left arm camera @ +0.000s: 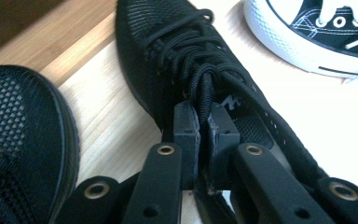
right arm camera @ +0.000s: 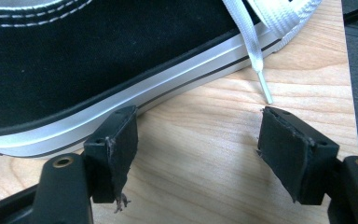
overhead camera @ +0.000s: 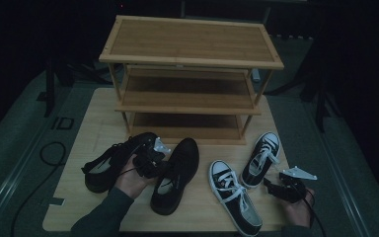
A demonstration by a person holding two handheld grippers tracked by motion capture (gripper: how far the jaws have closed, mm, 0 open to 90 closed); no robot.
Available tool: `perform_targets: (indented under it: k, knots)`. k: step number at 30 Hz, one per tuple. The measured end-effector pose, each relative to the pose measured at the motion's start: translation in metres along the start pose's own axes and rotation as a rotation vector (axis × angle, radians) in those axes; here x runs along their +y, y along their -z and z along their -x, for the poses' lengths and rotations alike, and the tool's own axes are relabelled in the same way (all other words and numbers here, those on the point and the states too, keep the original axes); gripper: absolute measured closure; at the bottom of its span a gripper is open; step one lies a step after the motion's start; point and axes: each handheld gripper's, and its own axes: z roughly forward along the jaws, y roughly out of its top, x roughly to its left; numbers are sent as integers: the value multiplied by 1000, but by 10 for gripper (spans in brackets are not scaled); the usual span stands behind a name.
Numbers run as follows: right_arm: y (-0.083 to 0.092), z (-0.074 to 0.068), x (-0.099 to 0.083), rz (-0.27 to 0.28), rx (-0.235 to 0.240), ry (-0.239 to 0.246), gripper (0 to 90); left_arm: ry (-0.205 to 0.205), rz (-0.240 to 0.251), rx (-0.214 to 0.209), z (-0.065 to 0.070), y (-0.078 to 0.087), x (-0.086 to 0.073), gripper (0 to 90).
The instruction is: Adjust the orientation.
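Slippage is the main risk, at the left of the table (overhead camera: pixel 79 148). The left gripper (left arm camera: pixel 205 128) has pinched shut on the tongue (left arm camera: pixel 204 95) of a black mesh shoe (left arm camera: pixel 186 70) — only a thin fold of tongue and lace sits between the pads. That seems a poor hold; lifted fast, the shoe could swing or slide free, and its toe might catch the other black shoe (left arm camera: pixel 23 140) lying just beside it. Behind both stands the empty wooden shoe rack (overhead camera: pixel 190 74). Further right lie two black-and-white sneakers, the nearer sneaker (right arm camera: pixel 74 60) just off the right gripper (right arm camera: pixel 200 140), whose jaws stand wide apart with nothing between them — one pad sits close by the white sole, and a loose white lace (right arm camera: pixel 254 46) trails near the other, where it could snag.
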Motion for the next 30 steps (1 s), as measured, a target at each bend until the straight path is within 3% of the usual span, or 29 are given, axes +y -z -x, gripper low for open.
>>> perform_targets:
  k: [2,3,4,11,25,30]
  knots:
    - [0,0,0,0,0,0,281,-3,-2,5,0,0,0,783]
    - [0,0,0,0,0,0,281,-15,-16,36,3,-4,1,727]
    - [0,0,0,0,0,0,281,-22,-23,39,4,-6,2,725]
    - [0,0,0,0,2,1,280,-32,-34,55,5,-9,1,851]
    - [0,0,0,0,2,1,280,12,-14,-2,-13,8,-24,860]
    - [0,0,0,0,2,1,280,16,-23,7,-19,16,-34,860]
